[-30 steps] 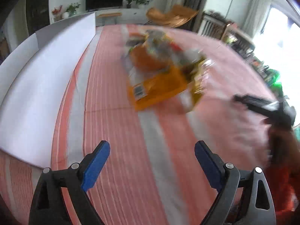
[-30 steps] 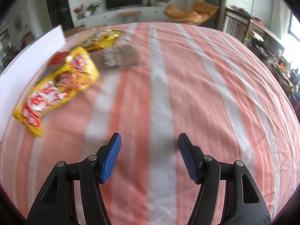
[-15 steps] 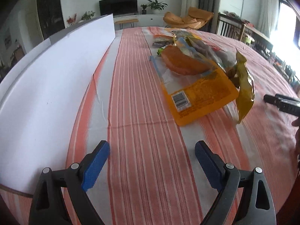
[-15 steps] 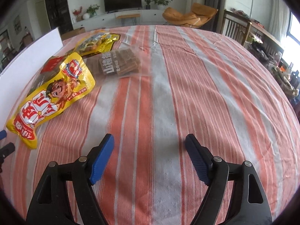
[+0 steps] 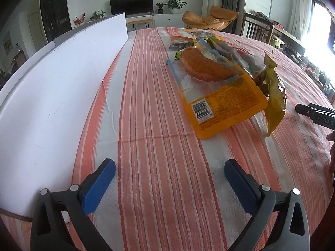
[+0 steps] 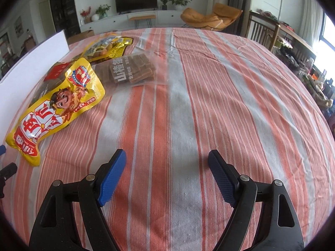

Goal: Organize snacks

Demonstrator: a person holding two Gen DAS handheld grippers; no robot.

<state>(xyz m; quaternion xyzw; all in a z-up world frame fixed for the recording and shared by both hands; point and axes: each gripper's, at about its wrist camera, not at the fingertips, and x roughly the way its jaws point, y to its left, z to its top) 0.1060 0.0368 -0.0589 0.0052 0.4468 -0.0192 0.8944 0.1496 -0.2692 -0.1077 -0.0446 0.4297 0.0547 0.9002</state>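
A heap of snack packets lies on the striped tablecloth [image 5: 155,125]. In the left wrist view an orange pouch [image 5: 222,100] with a barcode is in front, and a crumpled yellow packet [image 5: 274,104] rests against it. My left gripper [image 5: 169,164] hovers short of them, its jaws opening with nothing between. In the right wrist view a yellow cartoon packet [image 6: 56,108], a clear bag of brown bars [image 6: 129,71] and another yellow packet [image 6: 106,46] lie to the left. My right gripper [image 6: 167,153] is over bare cloth, its jaws opening on nothing.
A long white board [image 5: 52,96] stands upright along the table's left side. The right gripper's tip [image 5: 314,113] and a hand [image 5: 331,146] show at the left view's right edge. Chairs, a TV cabinet and plants stand beyond the table.
Both grippers' jaws have spread wider, the right one most. The left view has swung and steadied, so the snack heap now sits right of centre. The right view has barely shifted.
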